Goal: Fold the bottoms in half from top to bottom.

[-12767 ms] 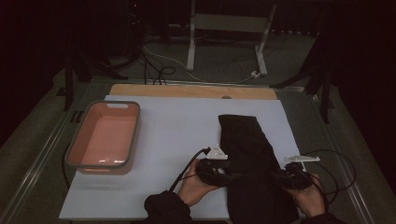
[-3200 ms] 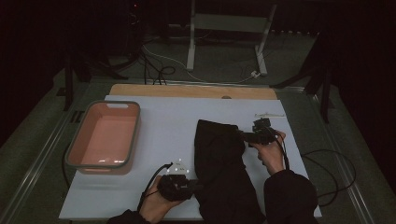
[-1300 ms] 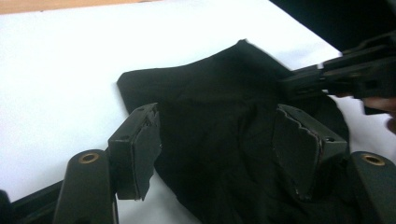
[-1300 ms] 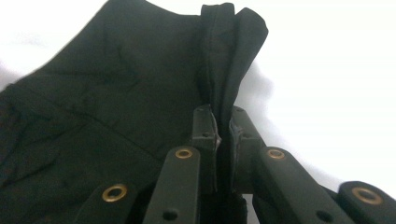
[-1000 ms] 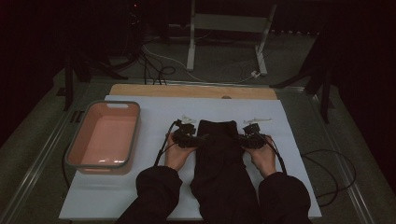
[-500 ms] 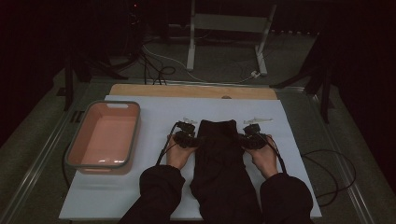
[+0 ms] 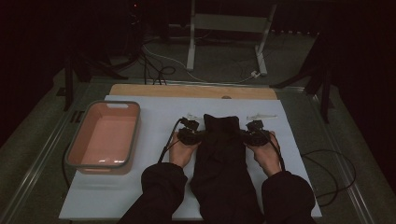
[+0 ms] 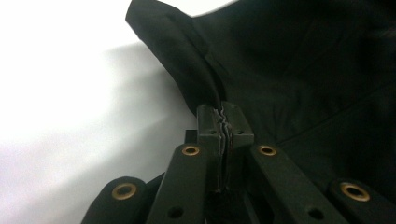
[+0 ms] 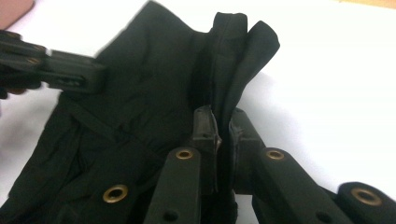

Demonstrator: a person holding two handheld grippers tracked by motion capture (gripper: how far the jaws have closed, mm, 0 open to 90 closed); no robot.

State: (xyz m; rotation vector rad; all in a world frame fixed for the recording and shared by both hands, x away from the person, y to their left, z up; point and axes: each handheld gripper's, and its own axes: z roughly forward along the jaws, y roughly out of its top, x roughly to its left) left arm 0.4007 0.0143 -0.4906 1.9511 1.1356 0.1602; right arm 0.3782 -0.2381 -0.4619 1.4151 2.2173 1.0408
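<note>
A black garment [image 7: 222,161] lies lengthwise on the white mat [image 7: 154,112], running from mid-table to the near edge. My left gripper [image 7: 195,136] is at the garment's far left corner. Its jaws have just been closing and now pinch the cloth's edge [image 8: 205,88] at my left gripper's tips [image 8: 224,116]. My right gripper [image 7: 249,136] is at the far right corner, shut on a raised fold of the black cloth [image 9: 243,51] at its own tips [image 9: 223,125]. The left gripper [image 9: 70,74] also appears across the garment in the right gripper view.
A pink tub [image 7: 105,137] with a grey rim stands at the left of the mat. A wooden strip [image 7: 191,91] runs along the far edge. Cables [image 7: 327,168] trail off to the right. A metal stand [image 7: 229,23] is behind the table.
Since the earliest frames the garment has shifted from the right towards the middle and both hands have moved up to its far corners. Over the last second the hands have hardly moved.
</note>
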